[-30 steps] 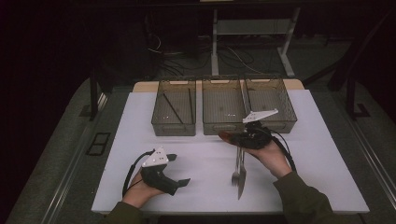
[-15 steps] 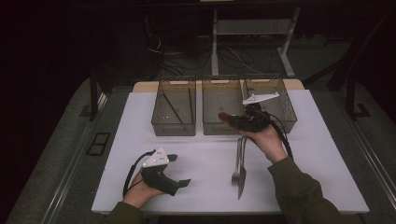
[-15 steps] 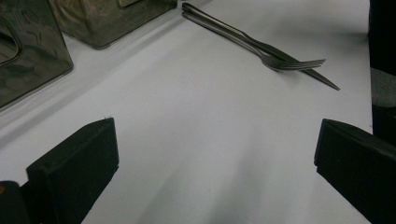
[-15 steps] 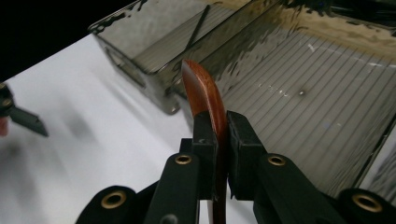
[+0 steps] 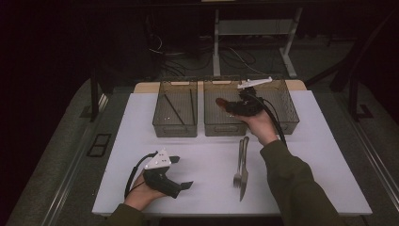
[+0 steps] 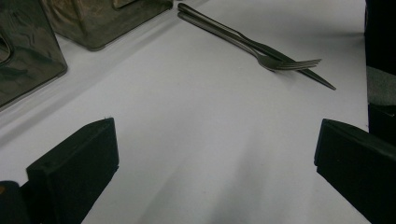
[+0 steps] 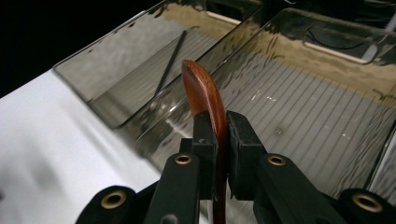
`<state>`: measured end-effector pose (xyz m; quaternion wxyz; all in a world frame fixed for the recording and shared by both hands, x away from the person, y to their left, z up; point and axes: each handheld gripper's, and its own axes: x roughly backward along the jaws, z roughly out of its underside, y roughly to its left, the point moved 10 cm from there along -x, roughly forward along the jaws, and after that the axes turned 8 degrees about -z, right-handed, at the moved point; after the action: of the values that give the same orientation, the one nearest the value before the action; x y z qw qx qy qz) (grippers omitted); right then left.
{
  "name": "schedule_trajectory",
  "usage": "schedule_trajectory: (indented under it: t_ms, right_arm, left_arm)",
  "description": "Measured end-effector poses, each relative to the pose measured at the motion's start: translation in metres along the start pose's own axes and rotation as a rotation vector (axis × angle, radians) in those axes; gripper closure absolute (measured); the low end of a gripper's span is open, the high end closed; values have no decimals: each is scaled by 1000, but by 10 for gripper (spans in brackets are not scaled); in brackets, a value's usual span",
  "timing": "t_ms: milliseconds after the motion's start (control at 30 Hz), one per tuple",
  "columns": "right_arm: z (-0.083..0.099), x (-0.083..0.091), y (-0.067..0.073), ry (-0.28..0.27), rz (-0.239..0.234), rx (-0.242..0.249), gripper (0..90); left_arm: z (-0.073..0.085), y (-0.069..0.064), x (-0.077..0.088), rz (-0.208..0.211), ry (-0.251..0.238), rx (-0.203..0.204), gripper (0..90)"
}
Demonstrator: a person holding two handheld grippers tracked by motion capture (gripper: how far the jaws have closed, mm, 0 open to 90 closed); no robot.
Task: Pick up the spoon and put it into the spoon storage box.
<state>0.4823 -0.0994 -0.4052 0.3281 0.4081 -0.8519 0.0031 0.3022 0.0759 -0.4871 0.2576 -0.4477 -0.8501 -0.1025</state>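
Since the earlier frames the right hand-held gripper (image 5: 225,104) had travelled from the near edge of the middle bin up and over it, carrying a reddish wooden utensil (image 5: 221,101); the left hand-held gripper (image 5: 181,172) had kept its place.

High view: three clear bins stood in a row at the far side of the surface (image 5: 141,122). The left bin (image 5: 175,129) already held two dark sticks (image 5: 173,109), probably chopsticks. The right hand-held gripper hung over the middle bin (image 5: 221,128). A fork (image 5: 239,165) and a knife (image 5: 244,175) lay side by side, touching, on the bare white surface in front of that bin. My reading: sorting partly done, one piece in transit, at least fork and knife left.

Left gripper view: jaws stood wide with nothing between them, low over the surface. Fork (image 6: 261,55) and knife (image 6: 299,71) lay ahead, well apart from the jaws, with open white surface all round. An approach looked unobstructed.

Right gripper view: jaws closed narrow on the wooden utensil (image 7: 201,91), its curved end pointing up and forward over the ribbed floor of the middle bin (image 7: 299,112). The bin looked bare there, so room for a drop. The wall shared with the left bin (image 7: 154,84) ran just beside the tip: the edge to mind on release.
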Motion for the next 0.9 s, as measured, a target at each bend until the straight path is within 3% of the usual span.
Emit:
schedule_trajectory:
  t_ms: [500, 900]
  right_arm:
    - [-34, -40, -22, 33, 64, 1, 829]
    - [-30, -62, -44, 45, 121, -32, 824]
  left_arm:
    - [-1, -2, 0, 10, -6, -9, 0]
    - [-1, -2, 0, 13, -3, -3, 0]
